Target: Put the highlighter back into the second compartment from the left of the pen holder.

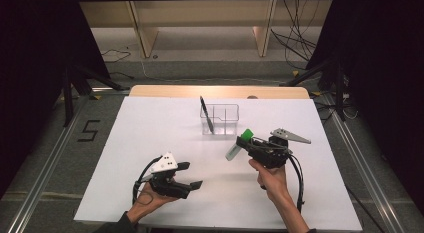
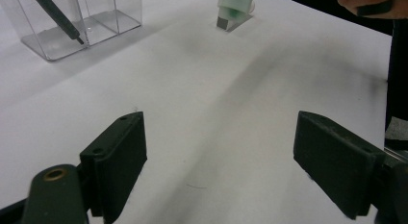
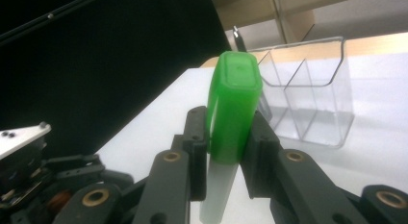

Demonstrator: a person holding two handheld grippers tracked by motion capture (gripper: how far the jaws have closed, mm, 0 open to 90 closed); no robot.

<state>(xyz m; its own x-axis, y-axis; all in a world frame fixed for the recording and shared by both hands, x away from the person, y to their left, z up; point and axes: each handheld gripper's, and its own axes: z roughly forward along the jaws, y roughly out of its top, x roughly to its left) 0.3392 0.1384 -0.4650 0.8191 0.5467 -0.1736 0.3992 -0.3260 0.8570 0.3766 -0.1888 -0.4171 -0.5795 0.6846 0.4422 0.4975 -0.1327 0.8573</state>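
Note:
A marker with a green cap (image 3: 234,108) and a pale body is clamped between the jaws of my right gripper (image 3: 230,137). In the high view my right gripper (image 1: 246,144) holds this marker (image 1: 239,144) tilted, just in front of a clear divided organizer (image 1: 231,109). A black pen (image 1: 206,114) leans in the organizer's left compartment. My left gripper (image 1: 191,175) rests low over the mat at the front left, jaws wide apart with nothing between them. The left gripper view shows its own jaws (image 2: 221,156) over bare mat, with the pen (image 2: 57,15) and marker end (image 2: 233,12) farther off.
A white mat (image 1: 150,143) covers the table, whose wooden edge (image 1: 220,90) shows at the back. Beyond it stand wooden shelf legs (image 1: 145,38), dark stand legs (image 1: 67,93) and loose floor cables (image 1: 300,38). The organizer (image 3: 308,99) has several compartments.

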